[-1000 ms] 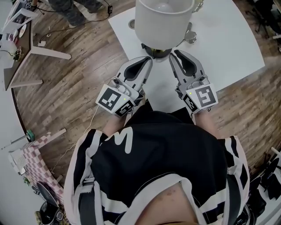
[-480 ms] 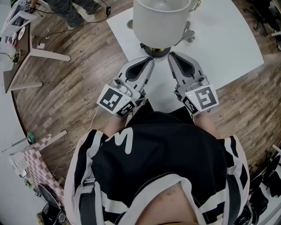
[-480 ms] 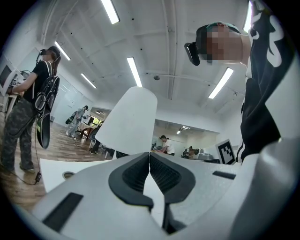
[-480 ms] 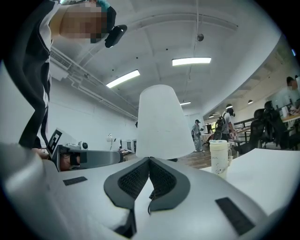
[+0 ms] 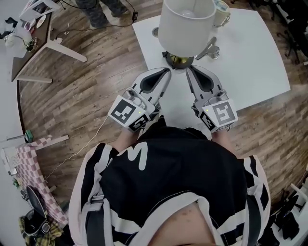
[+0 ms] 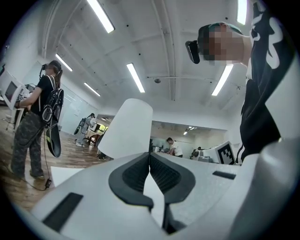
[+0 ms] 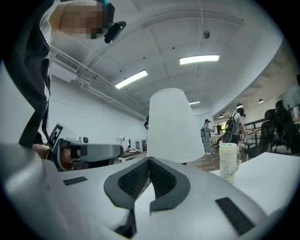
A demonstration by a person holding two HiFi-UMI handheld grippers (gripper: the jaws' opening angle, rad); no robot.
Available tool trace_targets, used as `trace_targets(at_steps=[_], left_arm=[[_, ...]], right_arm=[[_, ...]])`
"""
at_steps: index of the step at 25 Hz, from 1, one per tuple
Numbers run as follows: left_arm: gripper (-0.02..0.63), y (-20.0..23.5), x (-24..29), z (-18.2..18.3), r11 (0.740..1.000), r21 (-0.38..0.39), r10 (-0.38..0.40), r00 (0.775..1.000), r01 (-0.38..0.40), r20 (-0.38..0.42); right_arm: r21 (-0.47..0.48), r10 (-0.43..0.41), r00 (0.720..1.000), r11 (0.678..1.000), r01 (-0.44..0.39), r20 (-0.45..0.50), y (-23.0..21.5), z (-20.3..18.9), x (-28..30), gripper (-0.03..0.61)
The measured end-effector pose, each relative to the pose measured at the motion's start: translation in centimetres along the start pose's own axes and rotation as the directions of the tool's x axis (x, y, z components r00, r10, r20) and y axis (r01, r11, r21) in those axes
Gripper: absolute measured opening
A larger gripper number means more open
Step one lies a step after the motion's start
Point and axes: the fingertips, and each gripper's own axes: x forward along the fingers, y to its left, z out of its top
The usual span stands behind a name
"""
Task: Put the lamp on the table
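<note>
The lamp, with a tall white shade [image 5: 186, 26] and a dark round base [image 5: 179, 61], stands upright on the white table [image 5: 250, 62] near its front edge. My left gripper [image 5: 168, 72] points at the base from the left and my right gripper [image 5: 188, 69] from the right, both just short of it. Each one is shut with nothing between its pads. In the left gripper view the shade [image 6: 125, 129] rises beyond the left gripper [image 6: 149, 154]. In the right gripper view the shade [image 7: 171, 124] stands right behind the right gripper [image 7: 149, 159].
A pale cup [image 5: 221, 12] [image 7: 227, 159] and a metal piece [image 5: 210, 49] sit on the table behind the lamp. A low wooden table [image 5: 33, 43] stands on the plank floor at the left, near a standing person's legs [image 5: 103, 9]. A checkered object [image 5: 33, 168] lies lower left.
The head view has shifted, so the table and lamp sit further right. The right gripper's jaws look narrower than a second ago. Both grippers stay in front of the lamp's base.
</note>
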Motion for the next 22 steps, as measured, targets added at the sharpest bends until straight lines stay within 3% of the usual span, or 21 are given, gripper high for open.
trace_targets(at_steps=[9,22], left_arm=[[0.008,-6.7,-0.7,-1.1,0.997,-0.006,0.074,0.997,-0.074,0.036],[0.008,-19.1,-3.4,-4.6,0.980,0.010,0.199,0.978,-0.200,0.058]], right_arm=[[-0.018,0.045,0.998,0.999,-0.045,-0.043,0.2,-0.1,-6.5,0.019],[0.001,0.177,0.984,0.984,-0.177,-0.033,3.8,-0.6,-17.6,0.018]])
